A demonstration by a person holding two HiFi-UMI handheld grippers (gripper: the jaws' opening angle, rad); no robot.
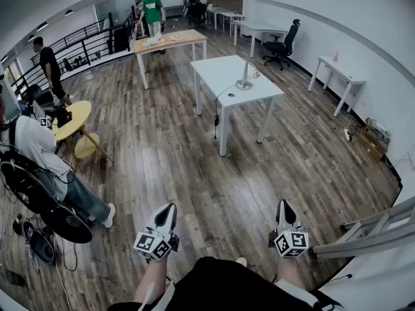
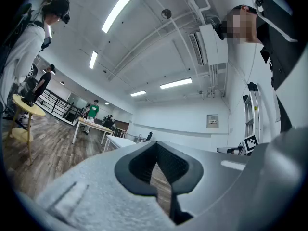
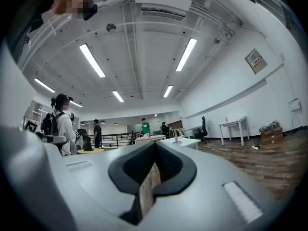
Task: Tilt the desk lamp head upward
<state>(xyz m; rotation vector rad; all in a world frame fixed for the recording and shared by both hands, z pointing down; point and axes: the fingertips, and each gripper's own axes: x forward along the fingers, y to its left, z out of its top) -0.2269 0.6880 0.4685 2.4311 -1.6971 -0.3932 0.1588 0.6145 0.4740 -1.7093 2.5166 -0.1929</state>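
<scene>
The desk lamp (image 1: 245, 78) is a small silver one standing on the white table (image 1: 224, 70) far ahead of me, its cable hanging off the near edge. In the right gripper view the lamp (image 3: 177, 136) shows tiny above the jaws, on the same table (image 3: 186, 142). My left gripper (image 1: 169, 208) and right gripper (image 1: 283, 205) hang low in front of my body, several steps short of the table. Both point forward over the wood floor. The left gripper (image 2: 157, 167) is shut with nothing in it. So is the right gripper (image 3: 153, 170).
A wooden table (image 1: 170, 42) stands behind the white one, with a person in green beside it. At the left are a round yellow table (image 1: 76, 116) and a seated person (image 1: 32, 148). An office chair (image 1: 282, 44) and a white desk (image 1: 337, 70) line the right wall. A metal frame (image 1: 376, 229) leans at the lower right.
</scene>
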